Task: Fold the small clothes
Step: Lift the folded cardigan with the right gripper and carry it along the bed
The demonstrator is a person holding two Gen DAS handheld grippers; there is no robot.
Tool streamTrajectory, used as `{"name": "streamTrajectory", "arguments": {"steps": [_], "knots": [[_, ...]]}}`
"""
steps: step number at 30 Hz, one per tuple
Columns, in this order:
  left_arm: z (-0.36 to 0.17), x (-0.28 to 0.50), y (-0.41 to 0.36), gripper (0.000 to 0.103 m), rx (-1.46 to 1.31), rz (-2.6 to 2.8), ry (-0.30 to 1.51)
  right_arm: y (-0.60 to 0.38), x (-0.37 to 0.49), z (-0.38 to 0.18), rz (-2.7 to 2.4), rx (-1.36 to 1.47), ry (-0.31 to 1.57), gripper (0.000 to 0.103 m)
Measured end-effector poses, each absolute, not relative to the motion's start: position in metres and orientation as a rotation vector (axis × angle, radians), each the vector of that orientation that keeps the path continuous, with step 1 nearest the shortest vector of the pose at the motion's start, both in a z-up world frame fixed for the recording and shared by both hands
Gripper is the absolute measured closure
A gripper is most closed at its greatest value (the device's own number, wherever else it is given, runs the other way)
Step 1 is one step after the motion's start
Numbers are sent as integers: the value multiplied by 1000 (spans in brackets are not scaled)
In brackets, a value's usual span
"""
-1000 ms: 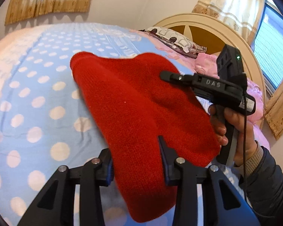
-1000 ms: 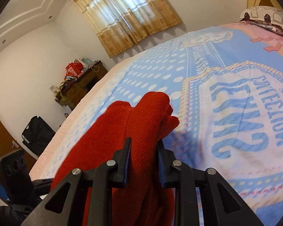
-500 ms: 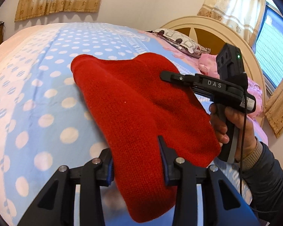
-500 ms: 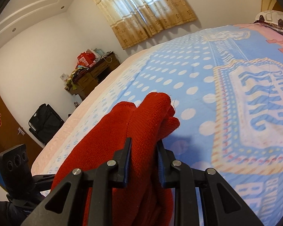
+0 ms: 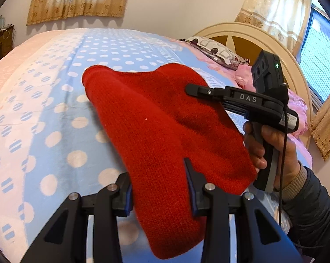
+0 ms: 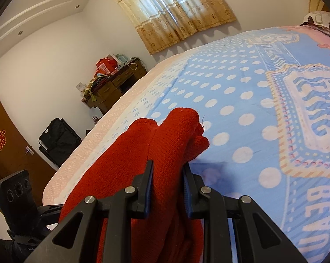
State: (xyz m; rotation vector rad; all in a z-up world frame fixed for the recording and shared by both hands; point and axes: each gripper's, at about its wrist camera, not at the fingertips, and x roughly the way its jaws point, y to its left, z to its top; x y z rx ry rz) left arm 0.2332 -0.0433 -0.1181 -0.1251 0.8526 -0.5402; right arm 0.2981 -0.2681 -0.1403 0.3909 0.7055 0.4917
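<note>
Both grippers have carried the red knit hat (image 5: 156, 127) sideways over the bed (image 5: 44, 118), so more white dots and the pink edge of the blanket show now. The left gripper (image 5: 158, 184) pinches one end of the hat, its jaws partly closed with red cloth between them. The right gripper (image 6: 168, 175) squeezes the other end, jaws narrow, with a bunch of cloth sticking out past the tips. The hat hangs stretched between them, above the blue dotted part of the bed. A hand (image 5: 272, 151) holds the right gripper's handle.
</note>
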Motion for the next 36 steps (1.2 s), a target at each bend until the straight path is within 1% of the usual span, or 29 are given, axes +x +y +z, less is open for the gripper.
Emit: {"name": "streamTrajectory", "arguments": {"steps": [15,29,36], "knots": [[-112,201,-1,64,-162,-480,807,-208,287,-133,564,381,710,79],[-103,174,48,64,-186,-357,748,-121,290,-116,688,365,712,79],[-105,165,73,64,-207,-301,735,-84,296,-116,742,343,741,79]]}}
